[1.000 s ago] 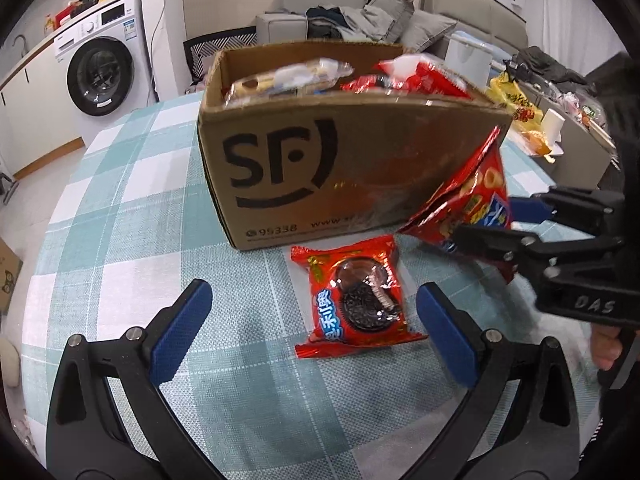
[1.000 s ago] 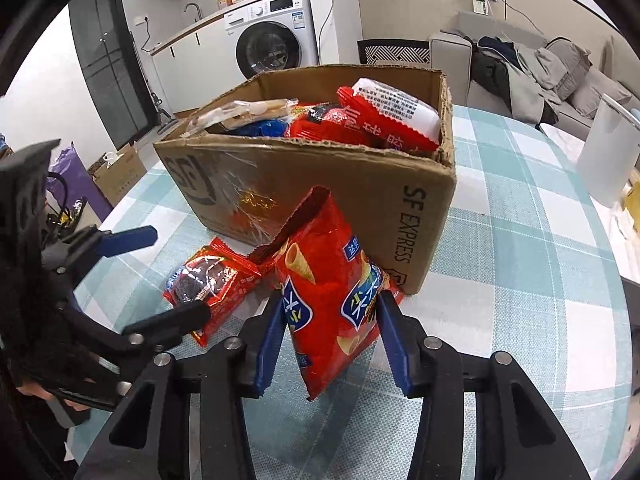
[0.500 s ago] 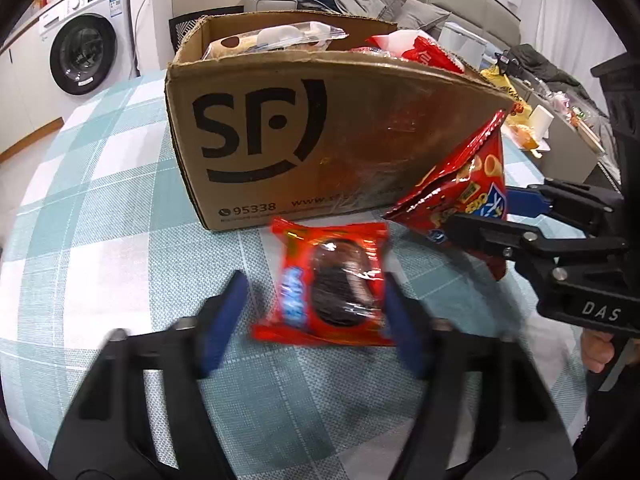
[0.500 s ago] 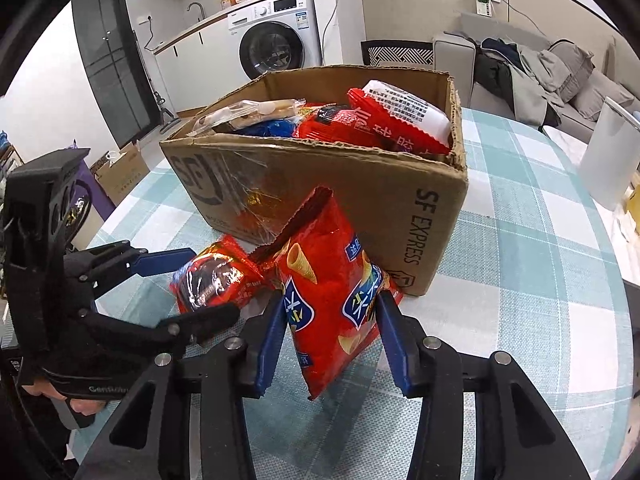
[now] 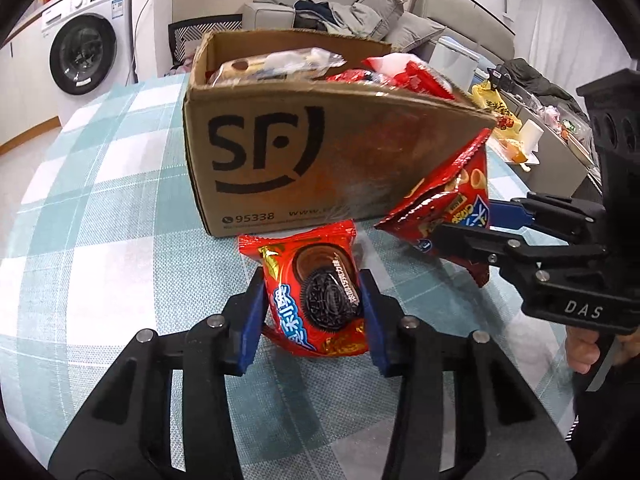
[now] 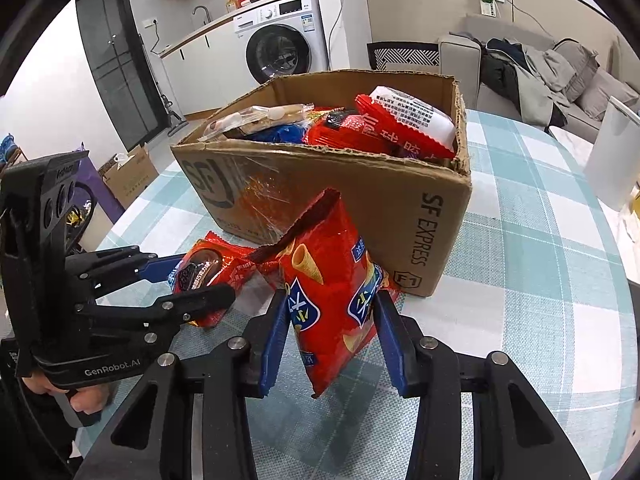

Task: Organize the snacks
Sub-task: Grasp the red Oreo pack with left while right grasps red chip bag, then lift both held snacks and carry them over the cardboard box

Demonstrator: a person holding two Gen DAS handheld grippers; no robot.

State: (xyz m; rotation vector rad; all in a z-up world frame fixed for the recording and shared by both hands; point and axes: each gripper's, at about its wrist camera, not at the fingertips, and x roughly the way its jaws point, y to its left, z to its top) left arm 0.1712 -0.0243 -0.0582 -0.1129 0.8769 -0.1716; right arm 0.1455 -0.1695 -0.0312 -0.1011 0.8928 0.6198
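The left gripper (image 5: 312, 312) pinches the Oreo packet (image 5: 320, 296), seemingly lifted off the checked tablecloth (image 5: 100, 208); the right gripper (image 6: 330, 320) clamps the corn-cone snack bag (image 6: 332, 296) beside the SF cardboard box (image 6: 360, 204).

Table (image 5: 100, 216): teal/white check cloth, under & all round the claws.
Washer (image 5: 86, 54): white front-loader, far ahead-left of L claw; in R cam far ahead, behind the table, under a counter.
Sofa (image 5: 360, 20): grey, far ahead of L claw, clothes & cushions piled on it.
Chair (image 6: 404, 56): black/white pattern back, far ahead of R claw, just beside the sofa.
White bin (image 6: 612, 152): ahead-right of R claw, at table edge.
Door (image 6: 114, 64): dark, glazed, far ahead-left of R claw.
Floor carton (image 6: 130, 174): open, brown, ahead-left of R claw, below table level.
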